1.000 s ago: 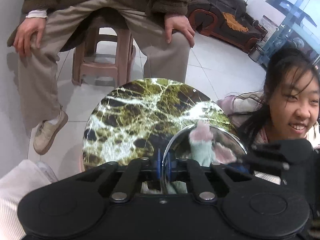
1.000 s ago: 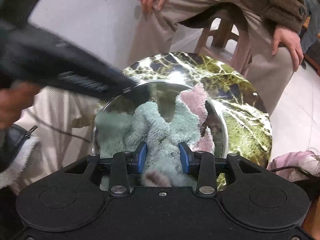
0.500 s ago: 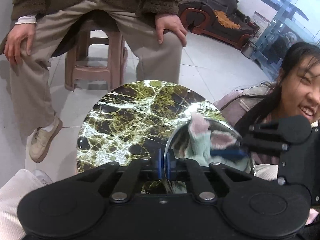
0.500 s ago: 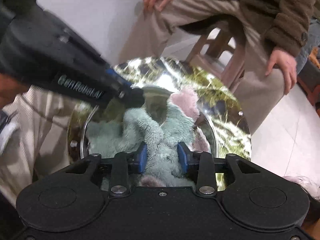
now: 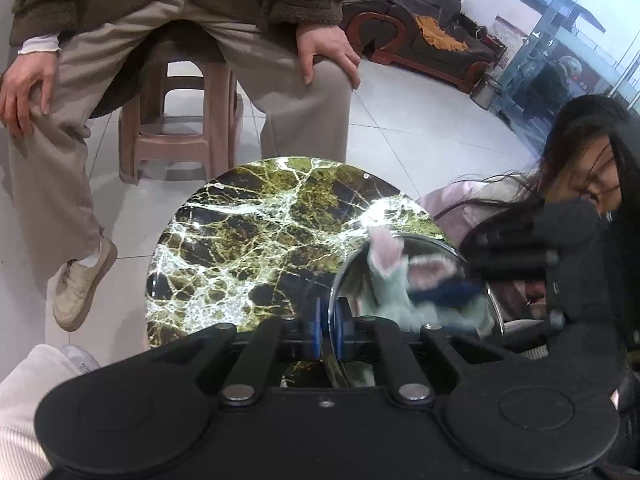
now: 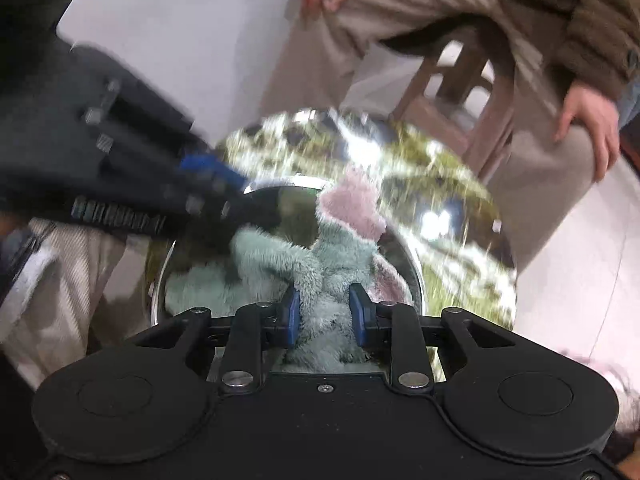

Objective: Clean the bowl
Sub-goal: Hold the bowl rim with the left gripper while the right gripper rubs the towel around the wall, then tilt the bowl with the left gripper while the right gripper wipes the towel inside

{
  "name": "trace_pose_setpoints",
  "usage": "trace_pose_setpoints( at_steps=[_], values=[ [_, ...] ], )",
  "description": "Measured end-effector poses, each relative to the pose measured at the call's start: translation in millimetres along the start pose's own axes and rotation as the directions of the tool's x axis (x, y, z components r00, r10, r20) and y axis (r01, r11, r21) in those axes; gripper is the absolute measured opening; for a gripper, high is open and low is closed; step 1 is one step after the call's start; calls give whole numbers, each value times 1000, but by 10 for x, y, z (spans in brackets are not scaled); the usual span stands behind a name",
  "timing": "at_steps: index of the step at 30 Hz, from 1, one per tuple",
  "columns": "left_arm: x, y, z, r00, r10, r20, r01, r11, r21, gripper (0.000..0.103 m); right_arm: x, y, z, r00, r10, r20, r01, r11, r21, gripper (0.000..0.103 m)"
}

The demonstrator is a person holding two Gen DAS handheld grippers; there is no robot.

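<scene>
- The right gripper [image 6: 325,314] is clenching tighter on the cloth [image 6: 320,280] than it was a second ago, when its pads stood wider around the same green pile; the squeeze has now settled.
- The right view is blurring and tilting where it was sharp a second ago, so the wipe is probably under way, not merely being set up.
- The left gripper [image 5: 329,326] is staying in place, its pads still clamped on the rim of the bowl [image 5: 476,280] — the steadying hold that the wiping needs.
- The bowl, a shiny steel one, is sitting on the near edge of the marble table [image 5: 248,248], close to the person kneeling beside it.
- Inside the bowl is lying only the cloth — green fleece with pink patches, one pink end sticking up above the rim.
- No water or dirt is showing in it, as far as the reflections allow.
</scene>
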State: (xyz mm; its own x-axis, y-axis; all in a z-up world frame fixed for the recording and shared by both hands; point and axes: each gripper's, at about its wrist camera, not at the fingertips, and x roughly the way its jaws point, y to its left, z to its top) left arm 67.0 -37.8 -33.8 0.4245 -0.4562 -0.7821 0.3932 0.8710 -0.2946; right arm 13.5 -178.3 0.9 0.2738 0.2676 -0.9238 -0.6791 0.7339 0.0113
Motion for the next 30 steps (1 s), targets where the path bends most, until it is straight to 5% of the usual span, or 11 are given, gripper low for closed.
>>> trace_pose_setpoints(
  at_steps=[5, 13, 20, 27, 30],
  values=[
    [18, -16, -23, 1000, 5, -15, -5, 1000, 20, 6, 23, 113, 83, 999, 41, 32, -39, 999, -37, 26],
    [19, 5, -19, 1000, -6, -13, 6, 1000, 13, 7, 10, -6, 68, 996, -66, 59, 67, 998, -14, 24],
    [58, -24, 9, 1000, 2, -23, -1, 999, 45, 8, 30, 150, 31, 996, 55, 67, -55, 998, -7, 26],
    [66, -17, 9, 1000, 8, -28, -6, 998, 61, 8, 12, 15, 62, 989, -112, 97, 115, 993, -21, 24],
    [69, -43, 3, 1000, 2, -23, 0, 998, 63, 8, 41, 70, -1, 995, -82, 50, 83, 996, -19, 29]
  ],
)
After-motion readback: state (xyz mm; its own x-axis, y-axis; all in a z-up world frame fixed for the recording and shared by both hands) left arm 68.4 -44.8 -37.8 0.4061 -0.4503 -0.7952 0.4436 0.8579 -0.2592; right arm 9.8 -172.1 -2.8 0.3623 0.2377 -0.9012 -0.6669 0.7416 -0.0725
